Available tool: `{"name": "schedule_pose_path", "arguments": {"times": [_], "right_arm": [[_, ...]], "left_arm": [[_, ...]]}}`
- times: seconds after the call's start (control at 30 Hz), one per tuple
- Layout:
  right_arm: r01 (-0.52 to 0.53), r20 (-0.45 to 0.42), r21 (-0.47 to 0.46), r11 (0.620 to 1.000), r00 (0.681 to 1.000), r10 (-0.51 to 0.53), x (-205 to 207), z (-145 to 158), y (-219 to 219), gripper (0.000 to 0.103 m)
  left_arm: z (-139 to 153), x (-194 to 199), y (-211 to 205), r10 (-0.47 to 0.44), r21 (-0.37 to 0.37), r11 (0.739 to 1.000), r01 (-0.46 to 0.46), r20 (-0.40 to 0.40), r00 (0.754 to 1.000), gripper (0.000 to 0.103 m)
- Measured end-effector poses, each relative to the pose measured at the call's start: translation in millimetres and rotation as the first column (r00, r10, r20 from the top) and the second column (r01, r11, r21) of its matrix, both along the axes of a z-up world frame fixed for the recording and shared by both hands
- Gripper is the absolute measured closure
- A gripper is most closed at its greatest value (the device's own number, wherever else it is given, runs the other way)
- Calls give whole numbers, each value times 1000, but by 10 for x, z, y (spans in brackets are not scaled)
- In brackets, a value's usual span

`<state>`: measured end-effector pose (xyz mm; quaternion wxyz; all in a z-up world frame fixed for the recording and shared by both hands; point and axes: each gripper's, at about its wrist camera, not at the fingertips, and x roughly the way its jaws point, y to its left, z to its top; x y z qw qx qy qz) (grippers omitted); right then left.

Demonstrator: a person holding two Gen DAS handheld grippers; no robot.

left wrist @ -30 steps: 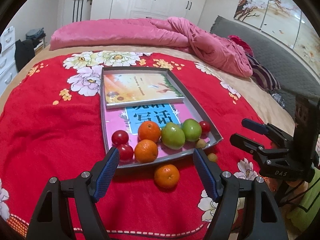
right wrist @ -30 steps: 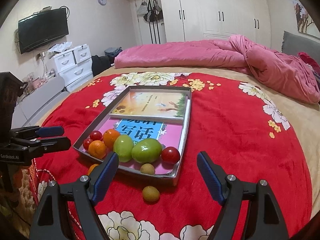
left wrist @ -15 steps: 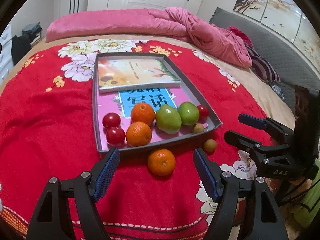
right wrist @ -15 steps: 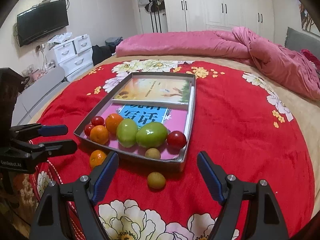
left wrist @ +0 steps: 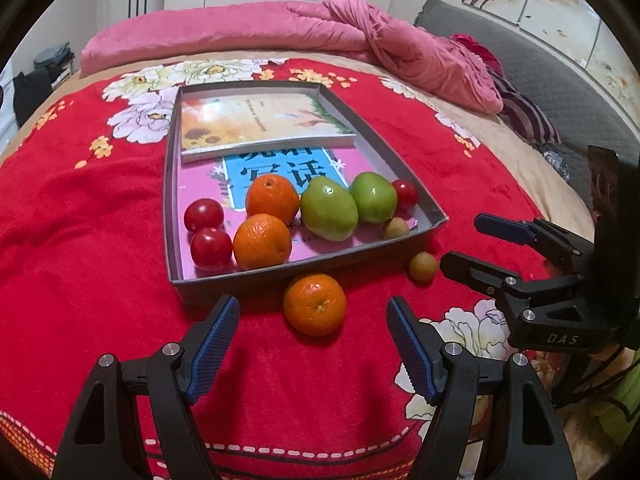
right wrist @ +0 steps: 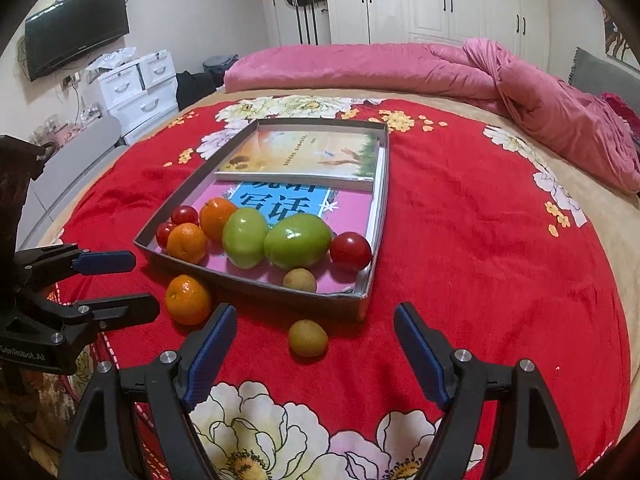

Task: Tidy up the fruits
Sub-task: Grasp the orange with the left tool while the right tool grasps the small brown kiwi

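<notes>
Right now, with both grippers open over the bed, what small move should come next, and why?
Probably lower the left gripper onto the loose orange: it lies outside the tray, straight ahead between the open fingers.

I have both claws angled downward with nothing between their blue pads, the left claw gaping wide and the right claw likewise spread.

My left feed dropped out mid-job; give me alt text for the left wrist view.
The open left gripper frames a loose orange on the red blanket, just outside a grey tray holding oranges, green fruits, tomatoes and two books. A small brown fruit lies beside the tray, near the open right gripper.
</notes>
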<state>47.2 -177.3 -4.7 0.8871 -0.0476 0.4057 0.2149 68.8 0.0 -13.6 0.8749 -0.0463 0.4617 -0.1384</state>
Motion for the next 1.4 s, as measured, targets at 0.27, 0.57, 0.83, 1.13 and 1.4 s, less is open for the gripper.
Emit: {"name": "schedule_pose_path", "arguments": {"times": [0.27,0.57,0.83,1.13,1.4], "right_arm": [[-18,-26,-27,999,1000,17,27,-109,60,23],[-60,-72,-95,994,996,53,52,-320,181,37],[-97,-95,-121,988,992,86,76,-434,252,73],[-131,-109,-39,991,986,126,27,-360,250,76],[-165,-62,25,986,984,166,-73,-194,245,76]], "left_arm": [[-141,50,-52,-16,9,1000,16,-37,999,26],[-257,115,-39,4,-15,1000,-5,-80,997,26],[-291,177,-75,-3,-31,1000,1,-77,997,26],[-352,235,-168,-11,15,1000,12,-68,998,49],[-345,236,-184,-13,35,999,15,-56,998,60]]}}
